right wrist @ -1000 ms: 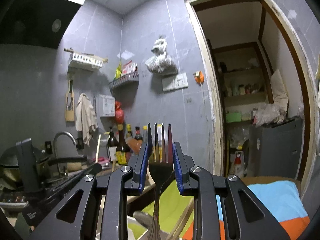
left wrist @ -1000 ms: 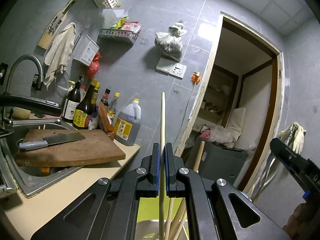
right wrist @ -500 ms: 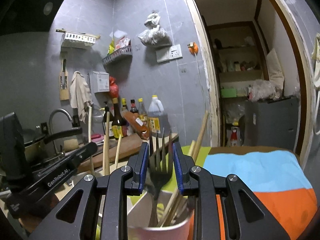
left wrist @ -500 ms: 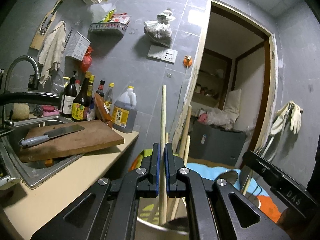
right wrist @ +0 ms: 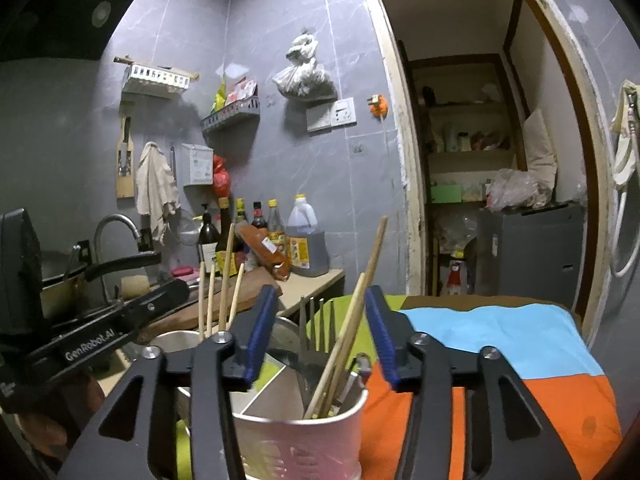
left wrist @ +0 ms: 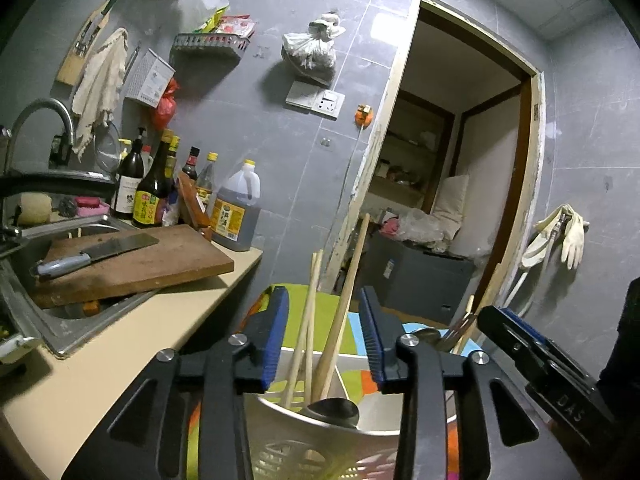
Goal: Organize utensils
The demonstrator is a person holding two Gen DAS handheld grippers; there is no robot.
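- Your left claw (left wrist: 324, 332) is spreading; the chopsticks (left wrist: 340, 316) stand near-upright between its pads, untouched, their lower ends in the holder (left wrist: 320, 436) just below.
- Your right claw (right wrist: 318, 332) is spreading too; the fork (right wrist: 318, 326) stands released, tines up, in the pink cup (right wrist: 304, 436) beneath it.

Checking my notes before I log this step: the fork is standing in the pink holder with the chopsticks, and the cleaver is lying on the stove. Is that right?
Not quite. The cleaver lies on the wooden cutting board across the sink, not on a stove; the left wrist view shows it. The rest holds: in the right wrist view the fork stands in the pink holder with the chopsticks.
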